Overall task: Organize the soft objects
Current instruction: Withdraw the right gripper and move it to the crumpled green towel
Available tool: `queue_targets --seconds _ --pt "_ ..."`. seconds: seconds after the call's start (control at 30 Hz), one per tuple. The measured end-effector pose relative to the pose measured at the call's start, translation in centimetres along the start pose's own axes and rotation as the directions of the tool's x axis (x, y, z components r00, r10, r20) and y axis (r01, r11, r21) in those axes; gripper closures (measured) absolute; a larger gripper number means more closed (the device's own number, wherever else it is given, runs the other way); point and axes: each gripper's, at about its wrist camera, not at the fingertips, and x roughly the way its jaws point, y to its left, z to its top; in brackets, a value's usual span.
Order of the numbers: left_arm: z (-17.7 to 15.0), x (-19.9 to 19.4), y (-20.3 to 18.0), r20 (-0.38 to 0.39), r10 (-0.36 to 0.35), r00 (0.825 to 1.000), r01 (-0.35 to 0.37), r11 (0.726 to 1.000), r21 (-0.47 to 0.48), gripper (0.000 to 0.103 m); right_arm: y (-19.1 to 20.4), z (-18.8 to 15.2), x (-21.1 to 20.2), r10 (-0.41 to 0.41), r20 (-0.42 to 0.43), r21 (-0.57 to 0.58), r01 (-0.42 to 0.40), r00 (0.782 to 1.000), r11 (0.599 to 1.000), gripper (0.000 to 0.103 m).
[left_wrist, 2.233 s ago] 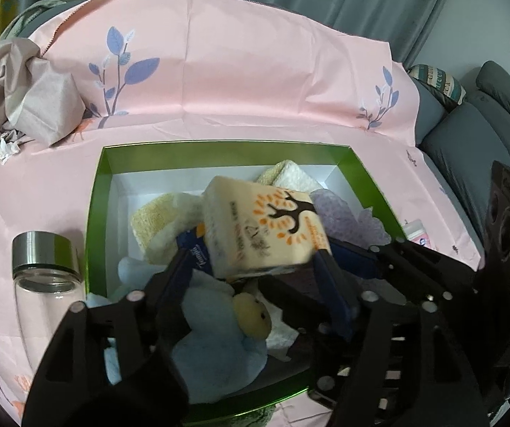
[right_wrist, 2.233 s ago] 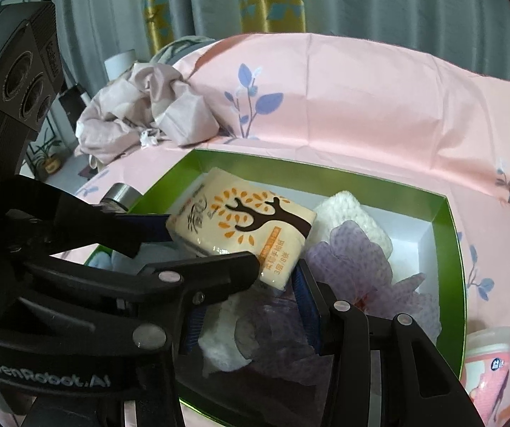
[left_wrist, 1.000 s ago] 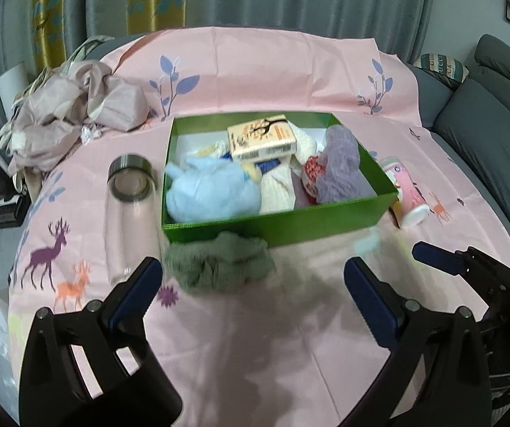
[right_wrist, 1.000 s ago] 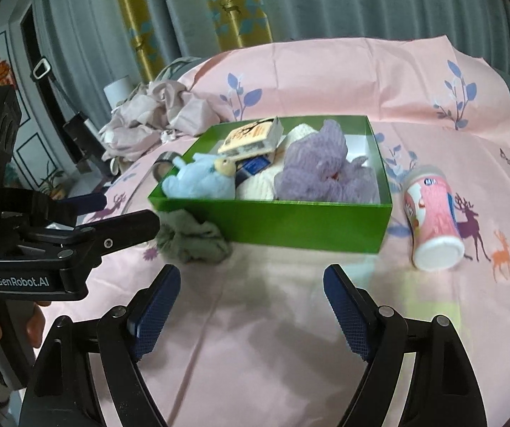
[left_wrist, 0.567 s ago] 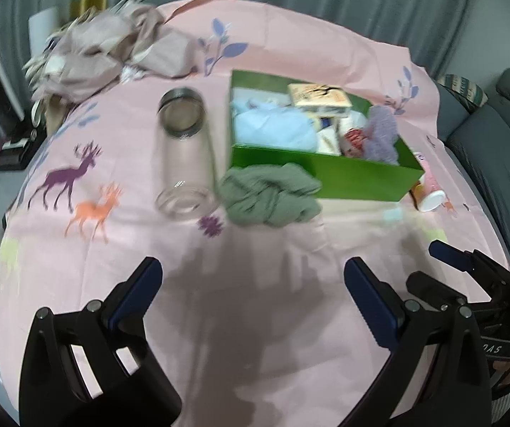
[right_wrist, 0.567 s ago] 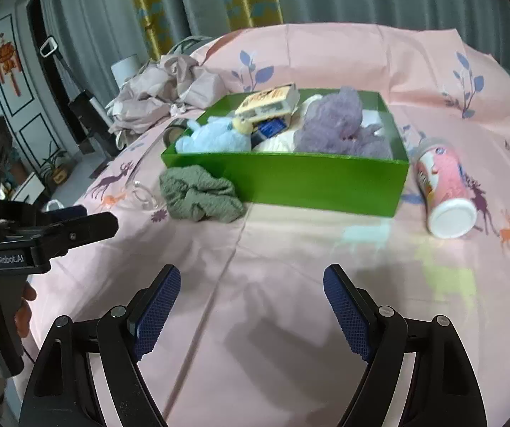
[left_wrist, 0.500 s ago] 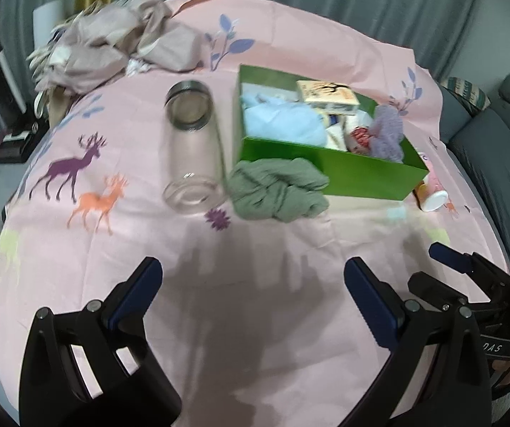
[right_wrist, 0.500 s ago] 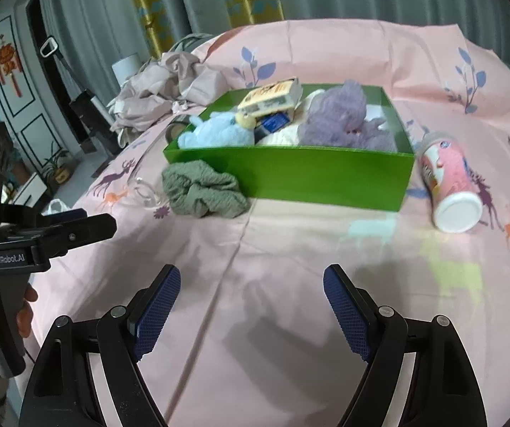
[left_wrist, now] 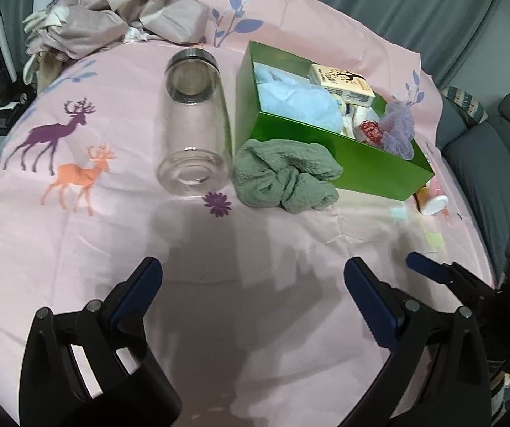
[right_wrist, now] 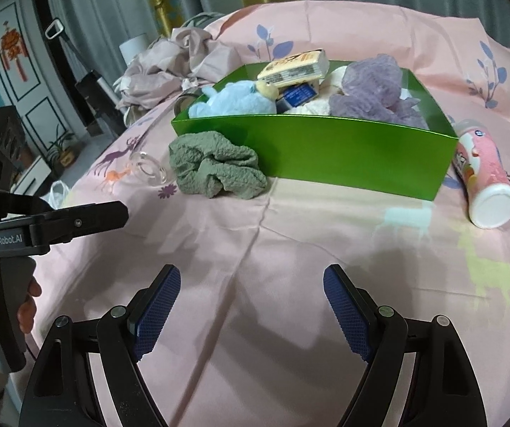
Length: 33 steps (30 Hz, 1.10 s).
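Note:
A green box (left_wrist: 329,149) (right_wrist: 311,149) on the pink cloth holds a light blue plush (left_wrist: 297,106) (right_wrist: 233,101), a tissue pack (left_wrist: 340,80) (right_wrist: 294,64), a purple mesh puff (left_wrist: 397,128) (right_wrist: 372,85) and white cloths. A crumpled grey-green cloth (left_wrist: 287,174) (right_wrist: 215,165) lies on the cloth against the box's near side. My left gripper (left_wrist: 251,284) is open and empty, well short of the cloth. My right gripper (right_wrist: 251,306) is open and empty, also short of it.
A glass jar (left_wrist: 192,124) (right_wrist: 148,169) lies on its side left of the box. A pink bottle (right_wrist: 482,178) (left_wrist: 431,201) lies right of it. Crumpled beige fabric (left_wrist: 112,17) (right_wrist: 173,67) sits at the far left. A grey sofa (left_wrist: 497,163) is on the right.
Both grippers let go of the tissue pack, which now lies in the box, and pulled back and up. They opened wide. The left view has swung leftwards.

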Motion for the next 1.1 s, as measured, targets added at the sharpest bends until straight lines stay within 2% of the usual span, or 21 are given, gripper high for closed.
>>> queue_targets --seconds 0.23,0.53,0.73,0.87,0.93,1.0,1.1 --pt "1.1 1.4 0.0 -0.017 -0.044 0.999 0.044 0.999 -0.019 0.001 -0.2 0.3 1.3 0.019 -0.019 0.0 -0.019 1.0 1.0 0.02" --pt "2.8 3.9 -1.0 -0.016 -0.048 0.999 0.048 0.999 0.021 0.001 -0.3 1.1 3.0 0.037 -0.032 0.002 -0.037 0.999 0.999 0.02" --pt "4.1 5.4 -0.8 -0.012 -0.069 0.998 0.069 0.997 0.014 0.002 0.1 2.1 4.2 0.044 -0.041 -0.033 -0.046 0.998 0.998 0.02" --pt "4.5 6.4 -0.9 -0.036 -0.094 0.995 0.095 0.995 0.006 0.003 0.7 3.3 5.8 0.064 -0.056 -0.063 -0.067 0.996 0.996 0.02" --pt "4.4 6.7 -1.1 -0.041 -0.101 0.994 0.101 0.995 0.005 0.007 0.9 3.9 6.5 0.072 -0.058 -0.07 -0.076 0.996 0.995 0.02" --pt "4.4 6.9 -1.2 -0.048 -0.102 0.994 0.102 0.995 -0.004 0.022 1.0 4.5 7.1 0.08 -0.059 -0.08 -0.085 0.995 0.993 0.02" --pt "4.8 6.9 -0.7 -0.042 -0.125 0.991 0.124 0.992 -0.037 0.026 1.1 5.2 7.8 0.09 -0.061 -0.088 -0.095 0.994 0.992 0.02"
